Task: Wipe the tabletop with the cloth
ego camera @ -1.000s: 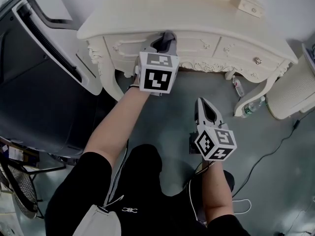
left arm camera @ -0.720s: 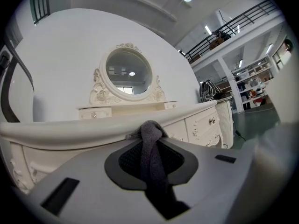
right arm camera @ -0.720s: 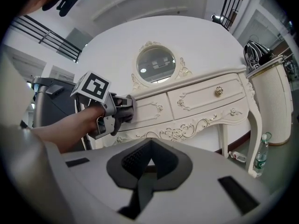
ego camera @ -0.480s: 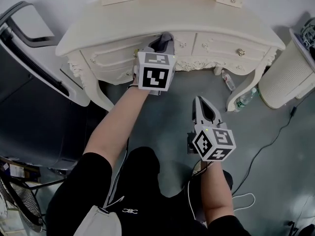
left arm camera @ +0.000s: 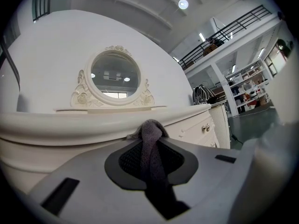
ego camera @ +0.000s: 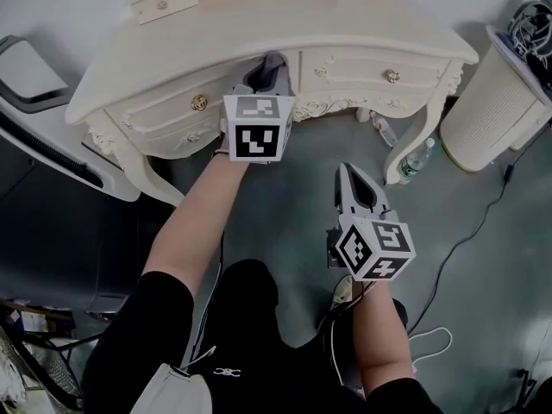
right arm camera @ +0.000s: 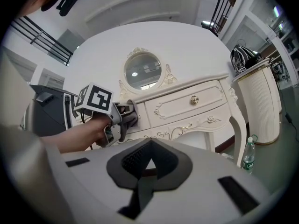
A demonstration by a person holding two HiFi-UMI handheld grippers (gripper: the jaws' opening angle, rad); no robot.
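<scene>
Two tools: our left tool pinches the grey cloth by the desk front edge (the top is higher up), so it is nearer; our right tool hangs closed, empty.

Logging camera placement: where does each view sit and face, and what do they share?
Head view: on the head, steeply down at the dressing table; forearms, left claw, right claw show.
Left gripper view: on the left claw, facing the mirror; jaws clamp the cloth.
Right gripper view: on the right claw, facing the drawers; jaws shut, empty.
Shared: head and right gripper views show the left claw.
</scene>
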